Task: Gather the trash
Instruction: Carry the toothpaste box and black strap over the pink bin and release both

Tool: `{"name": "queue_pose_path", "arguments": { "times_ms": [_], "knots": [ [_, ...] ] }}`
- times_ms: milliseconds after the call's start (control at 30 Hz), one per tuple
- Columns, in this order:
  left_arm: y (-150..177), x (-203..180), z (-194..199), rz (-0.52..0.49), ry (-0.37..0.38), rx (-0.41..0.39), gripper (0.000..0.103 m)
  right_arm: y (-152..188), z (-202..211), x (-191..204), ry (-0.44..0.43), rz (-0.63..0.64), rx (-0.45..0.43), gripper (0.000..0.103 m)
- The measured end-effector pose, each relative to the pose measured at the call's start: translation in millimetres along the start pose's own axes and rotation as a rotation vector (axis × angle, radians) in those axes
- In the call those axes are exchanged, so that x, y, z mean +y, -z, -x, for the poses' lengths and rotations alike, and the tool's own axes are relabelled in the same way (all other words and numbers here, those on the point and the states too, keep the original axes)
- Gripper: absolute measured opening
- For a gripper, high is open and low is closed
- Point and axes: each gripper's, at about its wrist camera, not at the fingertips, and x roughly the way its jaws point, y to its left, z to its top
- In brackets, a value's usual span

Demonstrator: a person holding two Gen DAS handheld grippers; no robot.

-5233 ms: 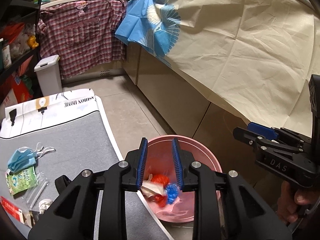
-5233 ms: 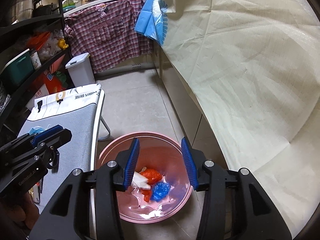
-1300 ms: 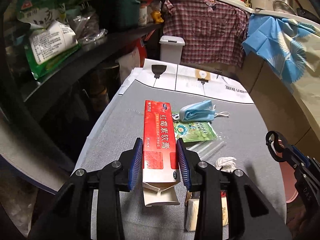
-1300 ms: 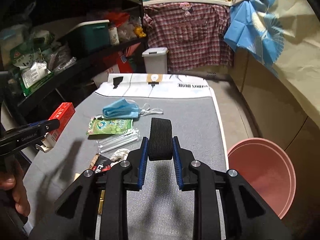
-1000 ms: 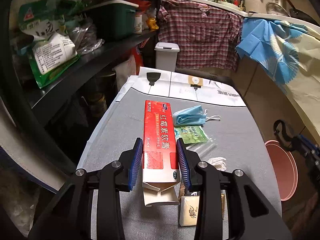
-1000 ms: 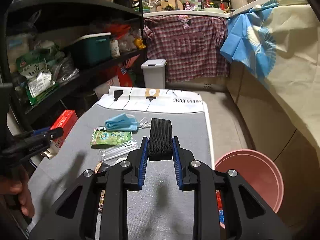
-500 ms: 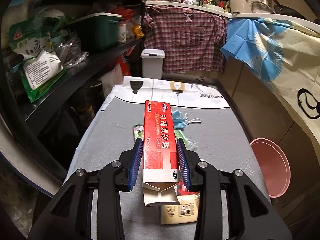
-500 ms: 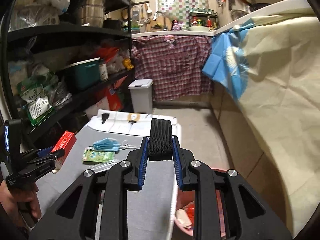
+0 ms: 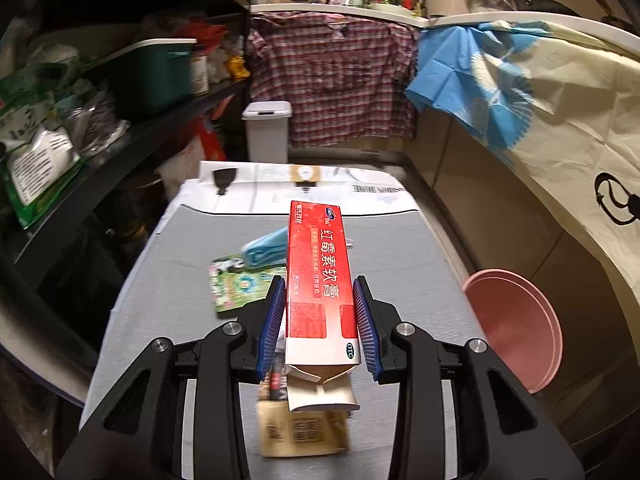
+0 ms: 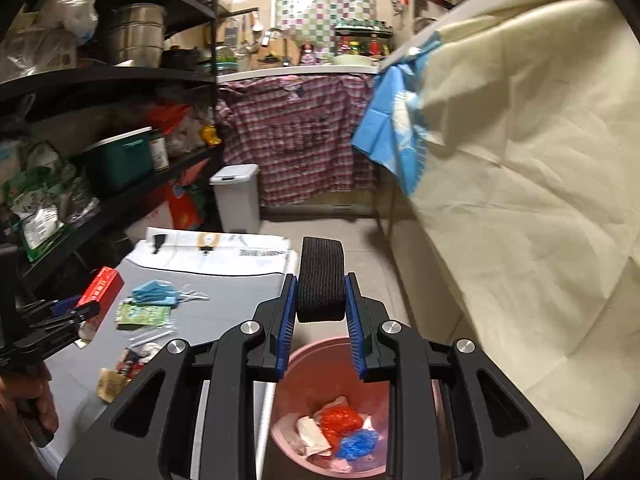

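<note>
Already, from the left wrist view, the left claw (image 9: 319, 322) is closed on a red carton (image 9: 320, 276), its open flap end toward the camera, raised above the grey table (image 9: 400, 256). Beneath it lie a blue face mask (image 9: 264, 250), a green packet (image 9: 236, 286) and a tan packet (image 9: 302, 432), all blurred. The pink basin (image 9: 516, 328) sits on the floor off the table's right edge, seen edge-on, so its contents are hidden.

Next, the right wrist view shows the right claw (image 10: 320, 316) clamped on a black band (image 10: 321, 280), held above the basin (image 10: 380, 360). This view looks down into it: red, blue and white scraps (image 10: 340, 428) already lie inside. It also shows the left claw (image 10: 60, 316) from the side with the carton (image 10: 100, 286) over the table's left part, plus a white wad (image 10: 150, 348) and clear tubes (image 10: 152, 334) that the carton hides in the other view.

I judge the job partly done: some trash is binned, two pieces are in hand, and several pieces remain on the table.
</note>
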Motion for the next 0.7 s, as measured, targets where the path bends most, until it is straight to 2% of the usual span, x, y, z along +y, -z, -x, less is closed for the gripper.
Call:
{"name": "queue_pose_path", "arguments": {
  "times_ms": [267,700],
  "knots": [
    [-7.8,-43.0,-8.2,-0.035,0.088,0.007,0.035,14.5,-13.7,-22.9,0.045,-0.066,0.045,0.024],
    [-13.1,-119.4,-33.3,-0.124,0.257,0.044,0.035,20.3,-27.1,-39.1,0.105,-0.095,0.090,0.024]
  ]
}}
